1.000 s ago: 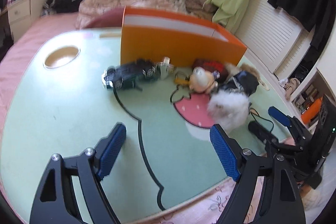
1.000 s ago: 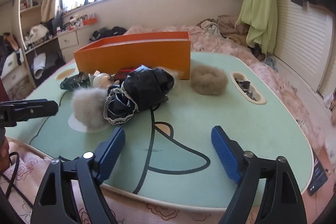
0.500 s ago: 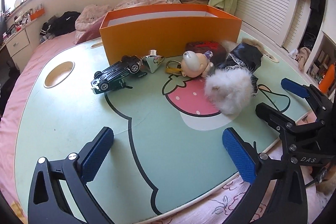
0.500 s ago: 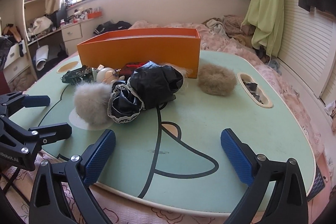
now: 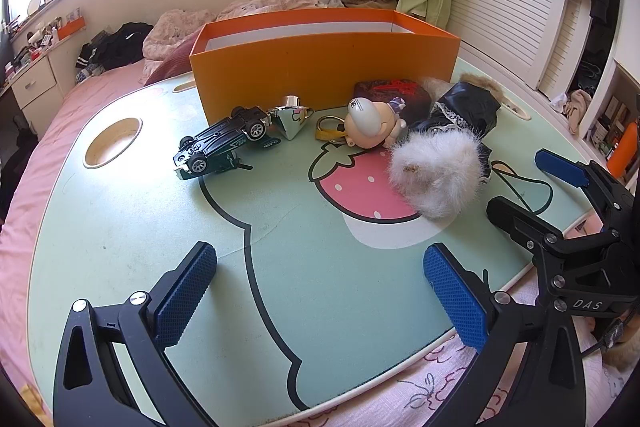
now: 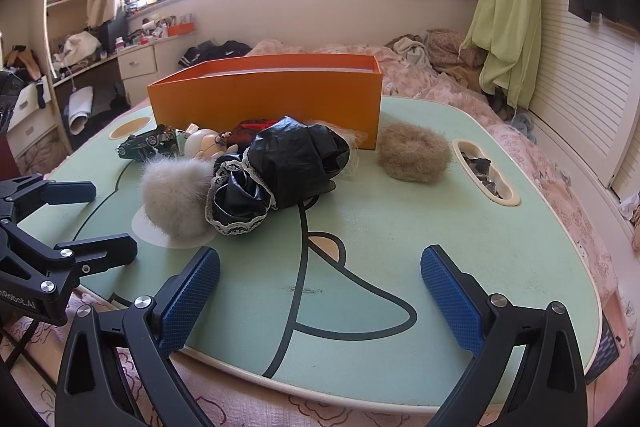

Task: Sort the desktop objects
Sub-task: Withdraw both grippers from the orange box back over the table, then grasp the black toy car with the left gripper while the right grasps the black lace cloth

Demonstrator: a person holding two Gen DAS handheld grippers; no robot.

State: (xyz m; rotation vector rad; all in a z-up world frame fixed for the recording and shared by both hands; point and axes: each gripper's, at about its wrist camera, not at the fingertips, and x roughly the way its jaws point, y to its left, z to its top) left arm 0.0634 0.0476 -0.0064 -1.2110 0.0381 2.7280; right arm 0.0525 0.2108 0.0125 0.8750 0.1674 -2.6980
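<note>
Green table (image 5: 120, 227): my left gripper (image 5: 320, 291) and right gripper (image 6: 320, 291) hover at its near edge, fingers wide, nothing between them; orange box (image 5: 320, 67) toward far edge.

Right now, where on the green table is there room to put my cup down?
Bare table lies in front of the brown fluffy ball, and more between the toy car and the near edge. It is crowded by the orange box, around the doll and white fluffy ball.

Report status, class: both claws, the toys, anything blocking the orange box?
Left claw open, empty. Right claw open, empty. Toy car, white pompom on table, outside orange box. Nothing blocking.
</note>
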